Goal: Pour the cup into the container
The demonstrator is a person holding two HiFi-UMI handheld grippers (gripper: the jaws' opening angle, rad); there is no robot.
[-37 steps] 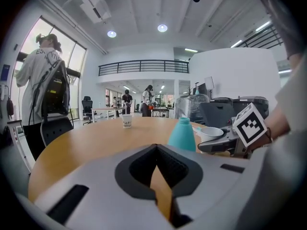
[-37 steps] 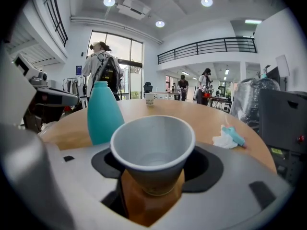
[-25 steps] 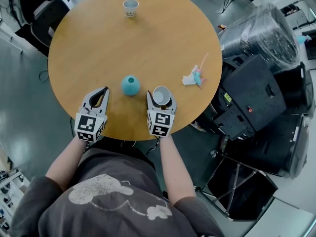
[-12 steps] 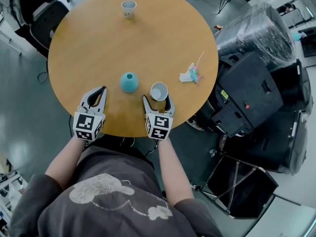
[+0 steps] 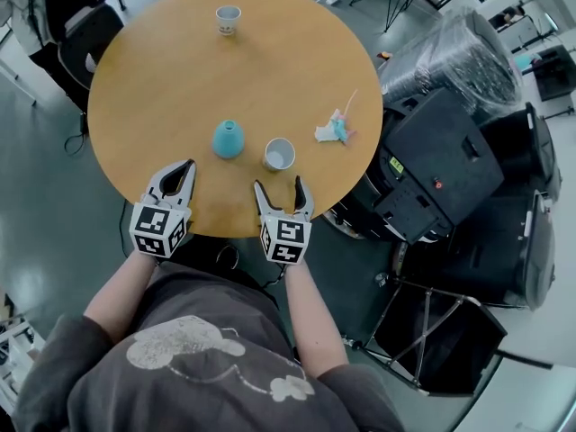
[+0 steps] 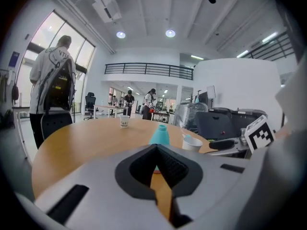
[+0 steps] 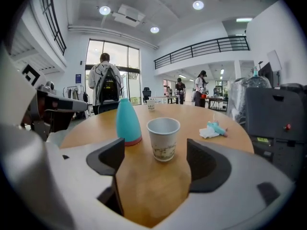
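A white paper cup (image 5: 279,154) (image 7: 163,139) stands upright on the round wooden table (image 5: 171,79), just right of a teal bottle-shaped container (image 5: 227,139) (image 7: 128,122). My right gripper (image 5: 279,187) (image 7: 158,169) is open near the table's front edge. Its jaws have just been opening, and the cup stands free a little beyond them, touching neither finger. My left gripper (image 5: 186,166) (image 6: 156,148) is shut and empty, short of the container (image 6: 159,134) and to its left. The cup (image 6: 192,142) also shows in the left gripper view.
A second small cup (image 5: 228,19) sits at the table's far edge. A crumpled tissue with a teal item (image 5: 333,130) lies right of the cup. Black cases (image 5: 436,174) and wrapped equipment (image 5: 454,57) crowd the floor on the right. A person with a backpack (image 7: 105,87) stands beyond the table.
The right gripper opened off the cup and drew back toward the table's front edge, leaving the cup standing. The left gripper, still shut, also backed away slightly.
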